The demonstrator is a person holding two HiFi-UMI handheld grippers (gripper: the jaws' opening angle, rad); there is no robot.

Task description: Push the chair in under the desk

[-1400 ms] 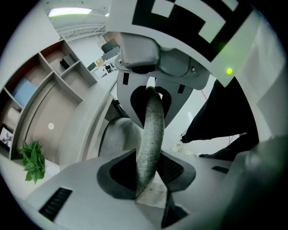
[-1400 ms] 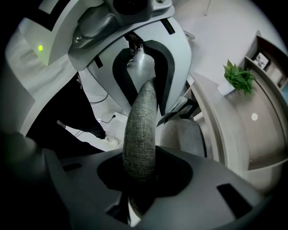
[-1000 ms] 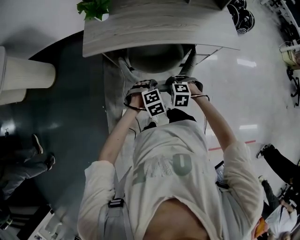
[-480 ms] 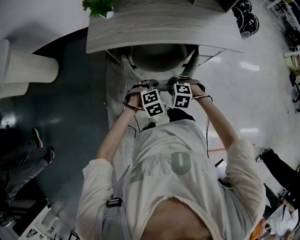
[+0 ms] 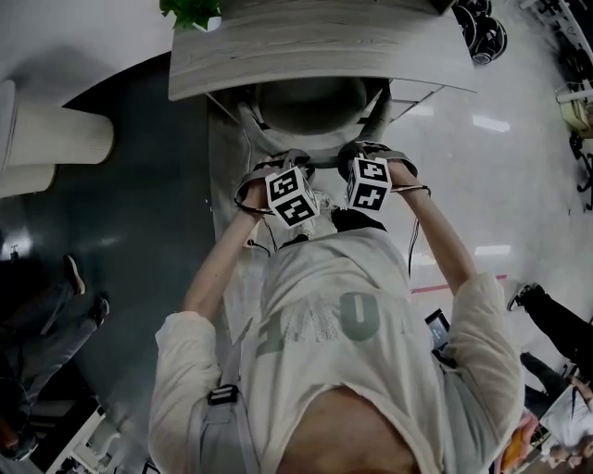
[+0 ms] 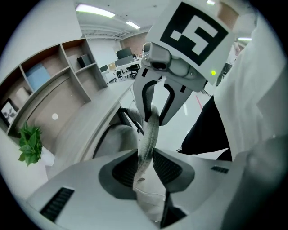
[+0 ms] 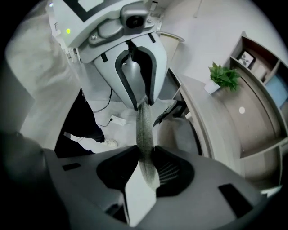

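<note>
The grey chair's seat [image 5: 310, 106] sits partly beneath the curved wooden desk [image 5: 315, 46]. Its backrest shows as a thin grey edge [image 6: 150, 130] running between both grippers. My left gripper [image 5: 283, 176] [image 6: 146, 164] holds the left end of that backrest top, pads on either side of it and jaws closing. My right gripper [image 5: 366, 162] [image 7: 145, 168] is shut on the same backrest edge [image 7: 144, 130] just to the right. Each gripper faces the other across the backrest. The marker cubes hide the jaws in the head view.
A potted plant [image 5: 190, 14] stands on the desk's left end. A cream round column [image 5: 56, 148] rises at the left. People's legs show at the left [image 5: 56, 315] and right [image 5: 556, 324]. A power strip [image 7: 118, 120] with its cable lies on the floor.
Both grippers have edged toward the desk and spread slightly apart along the backrest. Each still holds the chair back.
</note>
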